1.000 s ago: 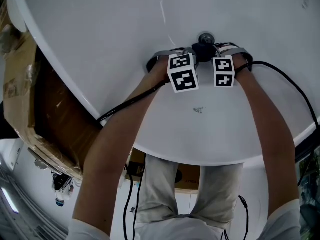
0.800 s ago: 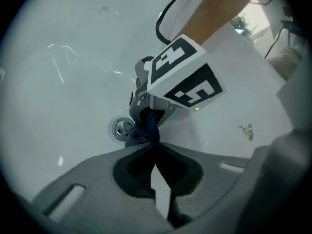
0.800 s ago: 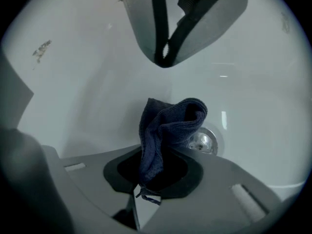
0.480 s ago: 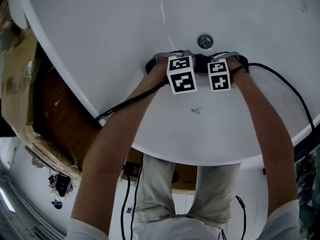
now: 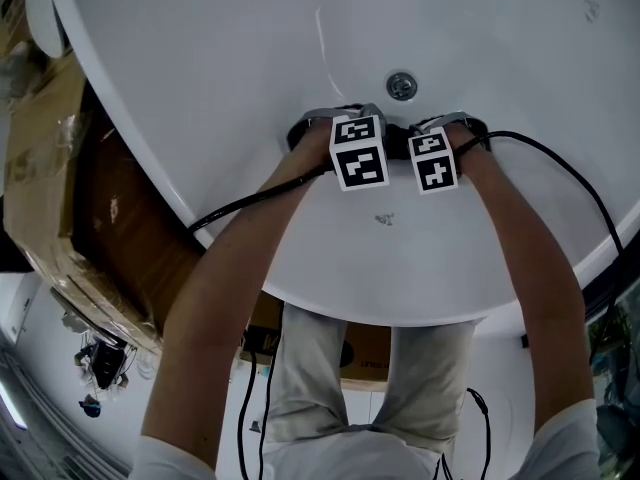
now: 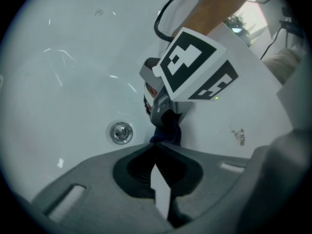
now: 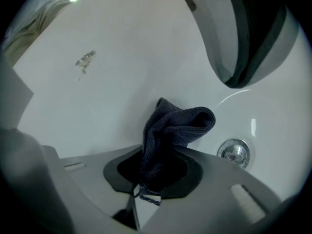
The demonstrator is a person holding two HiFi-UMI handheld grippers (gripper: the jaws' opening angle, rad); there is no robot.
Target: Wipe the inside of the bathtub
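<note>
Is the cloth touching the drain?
Apart. The right gripper view shows bare tub between the cloth and the drain.

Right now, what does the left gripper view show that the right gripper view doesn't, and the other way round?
Only the left gripper view: a marker cube, a forearm, a cable, and the left gripper with its jaws together on nothing. Only the right gripper view: the right gripper seen along its own jaws, shut on the bunched cloth. Both: the cloth, the drain, a smudge and the white tub.
</note>
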